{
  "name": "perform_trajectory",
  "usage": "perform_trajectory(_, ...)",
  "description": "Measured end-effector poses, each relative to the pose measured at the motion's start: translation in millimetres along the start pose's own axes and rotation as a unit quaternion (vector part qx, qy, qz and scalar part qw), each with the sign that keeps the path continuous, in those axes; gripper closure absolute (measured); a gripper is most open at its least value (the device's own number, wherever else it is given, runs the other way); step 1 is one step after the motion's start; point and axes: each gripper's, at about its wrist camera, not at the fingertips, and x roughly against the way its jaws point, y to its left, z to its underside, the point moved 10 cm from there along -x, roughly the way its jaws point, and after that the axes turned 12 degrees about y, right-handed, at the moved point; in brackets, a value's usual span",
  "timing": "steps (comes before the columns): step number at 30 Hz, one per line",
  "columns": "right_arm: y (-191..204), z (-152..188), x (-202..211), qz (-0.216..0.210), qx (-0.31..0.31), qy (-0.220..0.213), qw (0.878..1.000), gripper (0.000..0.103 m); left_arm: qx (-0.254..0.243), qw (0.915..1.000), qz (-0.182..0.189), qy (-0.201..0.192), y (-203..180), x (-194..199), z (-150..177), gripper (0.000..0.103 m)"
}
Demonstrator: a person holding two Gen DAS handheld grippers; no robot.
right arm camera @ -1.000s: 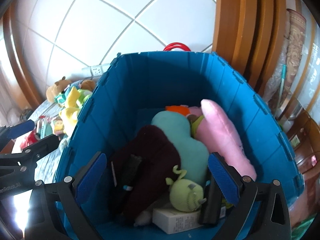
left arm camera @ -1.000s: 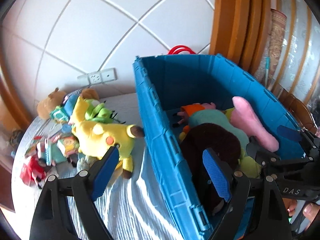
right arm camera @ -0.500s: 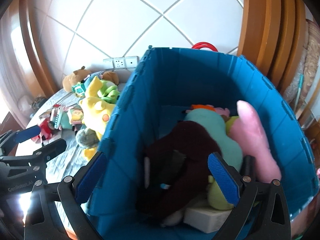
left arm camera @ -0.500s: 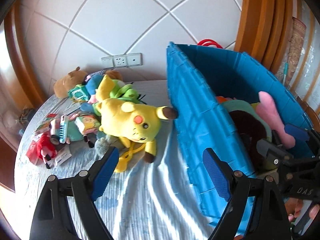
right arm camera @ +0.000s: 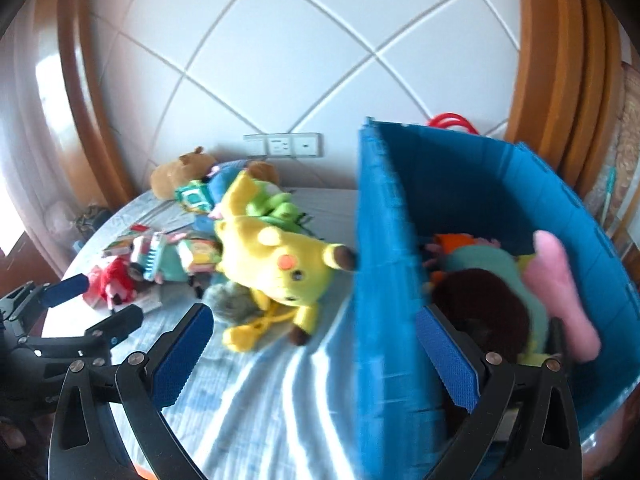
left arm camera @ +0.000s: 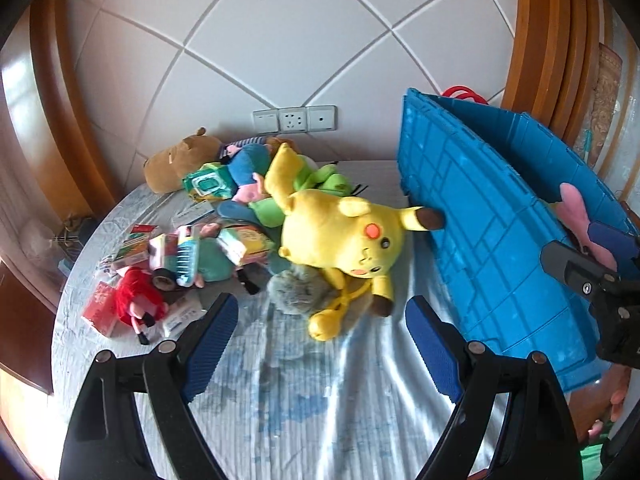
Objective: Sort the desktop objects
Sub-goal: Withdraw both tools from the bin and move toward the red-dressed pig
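- Left gripper (left arm camera: 320, 340): fingers apart, empty, aimed at the yellow plush (left arm camera: 344, 236) on the desk (left arm camera: 320, 408), a likely next pick.
- Right gripper (right arm camera: 312, 356): fingers apart, empty, straddling the wall of the blue bin (right arm camera: 384, 280), which collects sorted toys.

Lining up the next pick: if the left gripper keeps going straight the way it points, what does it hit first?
Most likely the grey plush and the yellow plush's legs lying over it, centred just ahead of the open left gripper. Only bare cloth shows before them. Depth is hard to judge in this fisheye view.
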Motion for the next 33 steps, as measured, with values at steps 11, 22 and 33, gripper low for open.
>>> perform_trajectory(11, 89.2, 31.4, -49.7, -0.015, -0.018, 0.037, 0.999, 0.000, 0.003, 0.9999, 0.004, 0.016, 90.7, -24.4, 36.4, 0.017)
perform_trajectory(22, 149.4, 35.0, -117.5, -0.034, 0.017, 0.084, 0.996, 0.000, 0.053, 0.9970, -0.019, 0.054, 159.8, -73.3, 57.2, 0.017)
perform_trajectory(33, 220.4, 12.2, -180.5, -0.084, 0.073, 0.117, 0.987, 0.000, 0.126, 0.9856, -0.074, 0.085, 249.3, -104.0, 68.5, 0.002)
